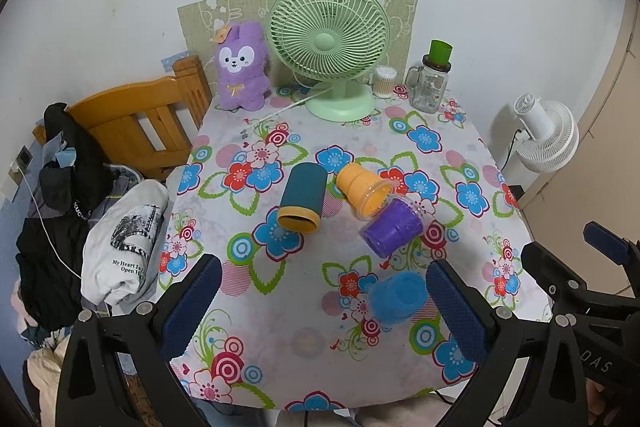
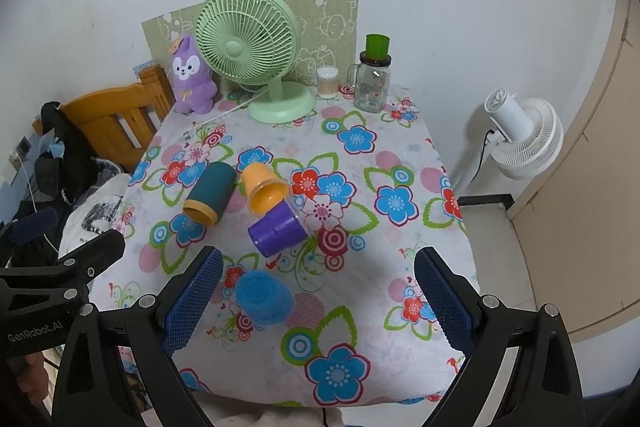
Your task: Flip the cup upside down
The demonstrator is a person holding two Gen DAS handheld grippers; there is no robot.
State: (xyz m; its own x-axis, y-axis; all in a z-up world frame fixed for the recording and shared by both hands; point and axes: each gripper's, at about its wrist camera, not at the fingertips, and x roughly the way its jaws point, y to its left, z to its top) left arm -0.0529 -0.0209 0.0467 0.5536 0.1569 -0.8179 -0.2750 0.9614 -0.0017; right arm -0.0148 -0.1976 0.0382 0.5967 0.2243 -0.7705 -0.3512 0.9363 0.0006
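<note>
Several cups sit on the flowered tablecloth [image 1: 320, 359]. A blue cup [image 1: 396, 299] [image 2: 262, 299] stands upside down near the front. A purple cup [image 1: 392, 229] [image 2: 278, 229], an orange cup [image 1: 362, 191] [image 2: 264, 189] and a teal cup with an orange rim [image 1: 302, 197] [image 2: 210, 199] lie on their sides mid-table. My left gripper [image 1: 324, 311] is open and empty, with the blue cup just inside its right finger. My right gripper [image 2: 316, 301] is open and empty, with the blue cup just inside its left finger.
A green desk fan [image 1: 330, 47], a purple plush rabbit [image 1: 240, 67], a cotton swab jar [image 1: 385, 81] and a glass mug jar topped with a green cup [image 1: 432, 79] stand at the back. A wooden chair with clothes [image 1: 132, 123] is left; a white fan [image 2: 520, 135] is right.
</note>
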